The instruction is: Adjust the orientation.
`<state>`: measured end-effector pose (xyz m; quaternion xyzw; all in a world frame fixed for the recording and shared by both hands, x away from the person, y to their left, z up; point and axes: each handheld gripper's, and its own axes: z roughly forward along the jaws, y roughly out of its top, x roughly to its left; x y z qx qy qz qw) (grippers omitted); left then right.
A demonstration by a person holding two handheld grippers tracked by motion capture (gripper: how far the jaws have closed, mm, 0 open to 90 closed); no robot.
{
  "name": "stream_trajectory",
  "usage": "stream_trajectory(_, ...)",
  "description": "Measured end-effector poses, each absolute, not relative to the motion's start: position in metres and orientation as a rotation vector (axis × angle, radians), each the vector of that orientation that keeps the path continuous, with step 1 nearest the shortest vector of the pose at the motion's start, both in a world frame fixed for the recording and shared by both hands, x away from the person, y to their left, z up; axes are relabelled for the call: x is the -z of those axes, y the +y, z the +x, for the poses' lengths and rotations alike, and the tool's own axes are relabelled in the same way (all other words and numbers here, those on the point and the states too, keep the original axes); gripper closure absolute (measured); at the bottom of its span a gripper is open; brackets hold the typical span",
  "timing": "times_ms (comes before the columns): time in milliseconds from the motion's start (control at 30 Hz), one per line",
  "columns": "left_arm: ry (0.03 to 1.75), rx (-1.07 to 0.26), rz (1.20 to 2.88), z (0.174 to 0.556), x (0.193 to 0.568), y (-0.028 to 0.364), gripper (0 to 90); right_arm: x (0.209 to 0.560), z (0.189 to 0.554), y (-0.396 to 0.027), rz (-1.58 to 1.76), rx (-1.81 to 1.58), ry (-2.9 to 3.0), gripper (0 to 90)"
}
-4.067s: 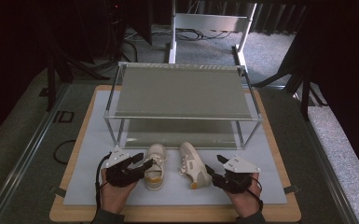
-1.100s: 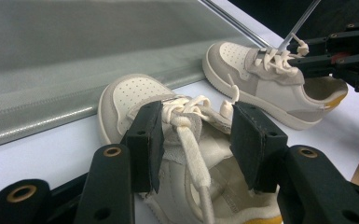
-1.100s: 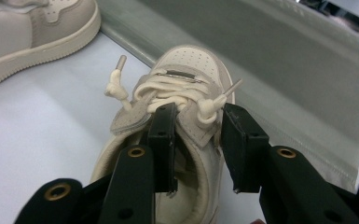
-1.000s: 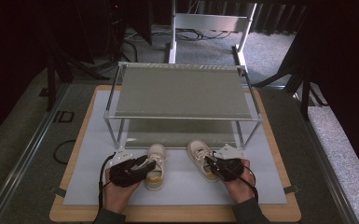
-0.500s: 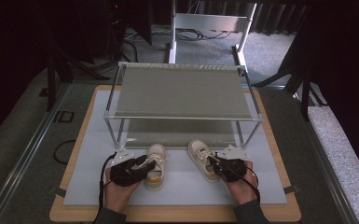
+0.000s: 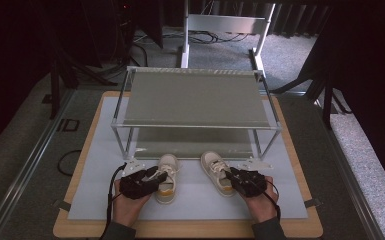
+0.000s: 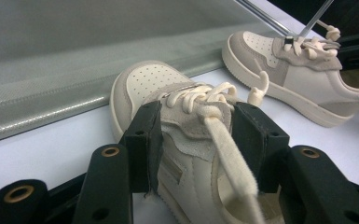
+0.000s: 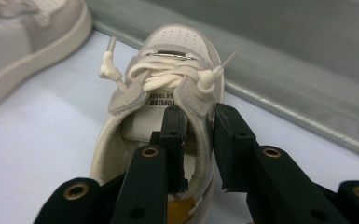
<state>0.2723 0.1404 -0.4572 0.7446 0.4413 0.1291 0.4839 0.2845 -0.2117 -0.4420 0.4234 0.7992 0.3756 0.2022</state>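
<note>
Two small beige-and-white sneakers stand on the white mat in front of the metal rack. In the left gripper view, my left gripper (image 7: 193,135) is shut across the laced upper of the left shoe (image 7: 154,84), one pad on each side. In the high view it sits at the heel side of that left shoe (image 6: 167,175). My right gripper (image 8: 198,140) has just been closing and is shut on the side wall of the right shoe (image 8: 177,42), with one jaw inside the opening and one outside. The right shoe (image 6: 214,169) points toward the rack, with my right gripper (image 6: 232,177) behind it.
A two-level metal rack (image 6: 195,97) with grey shelves stands just beyond the shoes, its front posts close to both toes. The white mat (image 6: 195,200) lies on a wooden board (image 6: 190,227). Dark floor and cables surround the table.
Since the oldest frame my right gripper has moved inward onto the right shoe, which shifted slightly toward the rack. Over the last second its jaws narrowed on the shoe's wall. The left hand has stayed put.
</note>
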Motion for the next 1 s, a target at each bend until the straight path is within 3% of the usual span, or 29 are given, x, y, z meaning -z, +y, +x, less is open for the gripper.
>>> stream_trajectory(533,1.075,-0.353,1.855,0.275,0.46,0.136,59.3,0.445,0.267,-0.199,1.167,-1.138,2.292,73.3)
stream_trajectory(1000,1.019,-0.291,1.861,0.275,0.463,0.117,59.3,0.447,0.262,-0.192,1.14,-1.173,2.333,73.0)
